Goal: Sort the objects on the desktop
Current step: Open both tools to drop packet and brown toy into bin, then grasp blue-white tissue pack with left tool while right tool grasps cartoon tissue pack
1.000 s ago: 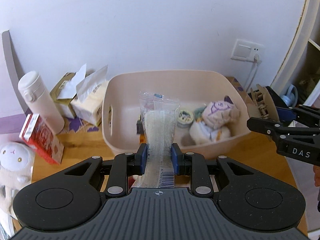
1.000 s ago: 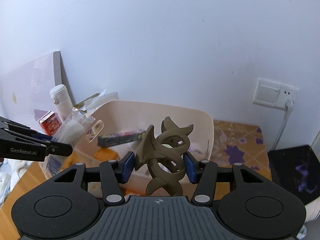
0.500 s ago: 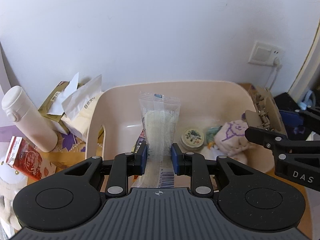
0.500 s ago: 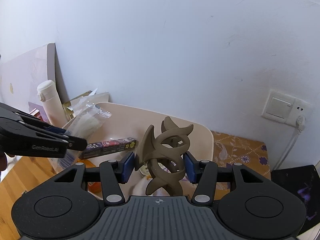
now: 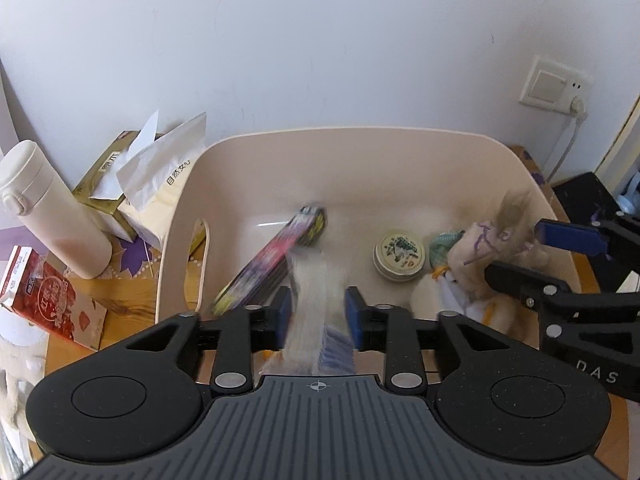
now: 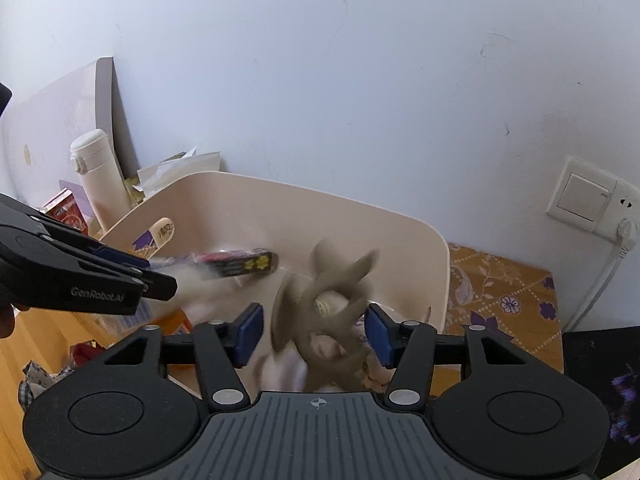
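Observation:
Both grippers hang over the beige bin point(image 5: 340, 140), also in the right wrist view point(image 6: 280, 196). My left gripper point(image 5: 316, 312) is open; the clear packet point(image 5: 312, 304) is a blur between its pads, falling into the bin. My right gripper point(image 6: 314, 334) is open; the brown hair claw point(image 6: 324, 312) is a blur dropping between its pads, and shows blurred at the bin's right side point(image 5: 514, 212). The bin holds a dark long box point(image 5: 272, 256), a round tin point(image 5: 399, 255) and a soft toy point(image 5: 480, 256).
A white flask point(image 5: 44, 208), tissue packs point(image 5: 156, 184) and a red carton point(image 5: 44, 300) stand left of the bin on the wooden table point(image 5: 132, 288). A wall socket point(image 6: 592, 204) with a cable and a black object point(image 6: 600, 384) are at the right.
Both grippers have moved further over the bin and opened. The packet and the hair claw, held firmly before, have slipped free and are dropping into the bin.

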`<state>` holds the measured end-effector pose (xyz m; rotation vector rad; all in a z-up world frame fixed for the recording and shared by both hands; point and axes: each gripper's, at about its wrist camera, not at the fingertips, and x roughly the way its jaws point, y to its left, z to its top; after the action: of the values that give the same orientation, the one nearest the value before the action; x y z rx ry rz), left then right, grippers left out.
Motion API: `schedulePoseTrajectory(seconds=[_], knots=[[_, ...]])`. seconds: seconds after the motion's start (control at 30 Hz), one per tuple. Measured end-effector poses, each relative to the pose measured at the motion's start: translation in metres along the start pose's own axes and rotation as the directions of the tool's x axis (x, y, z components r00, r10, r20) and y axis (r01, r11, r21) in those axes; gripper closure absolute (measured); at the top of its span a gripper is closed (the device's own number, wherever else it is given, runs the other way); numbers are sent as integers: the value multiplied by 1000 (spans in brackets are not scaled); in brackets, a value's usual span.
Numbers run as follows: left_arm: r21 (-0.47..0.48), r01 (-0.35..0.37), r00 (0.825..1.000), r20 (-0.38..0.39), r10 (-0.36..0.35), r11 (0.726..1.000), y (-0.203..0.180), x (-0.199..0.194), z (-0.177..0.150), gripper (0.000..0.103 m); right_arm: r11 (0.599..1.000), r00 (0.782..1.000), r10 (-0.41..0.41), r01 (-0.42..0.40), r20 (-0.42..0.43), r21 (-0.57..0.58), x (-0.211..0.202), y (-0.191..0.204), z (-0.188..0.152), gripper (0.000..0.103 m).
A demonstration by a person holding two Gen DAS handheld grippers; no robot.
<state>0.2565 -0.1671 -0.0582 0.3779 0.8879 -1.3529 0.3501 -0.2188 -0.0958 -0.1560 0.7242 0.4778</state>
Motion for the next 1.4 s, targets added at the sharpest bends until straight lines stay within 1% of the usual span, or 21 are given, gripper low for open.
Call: schedulePoseTrajectory(seconds=[0.03, 0.07, 0.1, 0.17, 0.23, 0.27, 0.4, 0.47, 0.5, 0.73, 0.9, 1.1, 1.3, 1.4], knots=[[-4, 3, 1000, 5, -3, 1000, 0, -2, 0, 50, 1000, 1000, -4, 4, 2, -2, -2, 0, -1, 38], [-9, 0, 1000, 13, 0, 1000, 0, -4, -1, 46, 1000, 1000, -7, 7, 4, -4, -3, 0, -2, 33], [-11, -3, 1000, 20, 3, 1000, 0, -7, -1, 41, 1000, 1000, -12, 12, 7, -5, -5, 0, -2, 30], [-13, -1, 1000, 28, 1, 1000, 1, -13, -1, 39, 1000, 1000, -19, 19, 15, -1, -10, 1, -3, 25], [-14, 0, 1000, 30, 0, 1000, 3, -16, -3, 37, 1000, 999, -28, 28, 21, 4, -14, 2, -4, 22], [-14, 0, 999, 33, 1, 1000, 4, -18, -4, 37, 999, 999, -34, 34, 25, 7, -17, 3, -4, 16], [-14, 1, 999, 44, 0, 1000, 9, -29, -11, 32, 998, 998, -52, 51, 36, 26, -26, 7, -6, 10], [-13, -3, 999, 46, 4, 1000, 11, -34, -14, 30, 997, 997, -65, 63, 38, 39, -32, 10, -9, 1], [-14, -4, 999, 47, 5, 1000, 13, -36, -16, 29, 996, 997, -74, 72, 39, 45, -34, 12, -10, 0], [-11, 2, 999, 49, -1, 1000, 28, -62, -35, 22, 993, 995, -94, 91, 35, 79, -51, 23, -21, 0], [-9, -13, 999, 33, 14, 1000, 34, -71, -51, 22, 991, 994, -107, 105, 24, 82, -60, 38, -33, 0], [-9, -5, 1000, 8, 5, 1000, 42, -82, -73, 22, 988, 991, -132, 130, 13, 77, -70, 51, -43, 0], [-1, 3, 1000, -27, -3, 1000, 50, -88, -97, 22, 987, 990, -138, 138, -3, 78, -79, 62, -55, 0], [7, 18, 999, -37, -18, 1000, 53, -92, -105, 22, 987, 990, -139, 140, -13, 80, -82, 68, -63, 0]])
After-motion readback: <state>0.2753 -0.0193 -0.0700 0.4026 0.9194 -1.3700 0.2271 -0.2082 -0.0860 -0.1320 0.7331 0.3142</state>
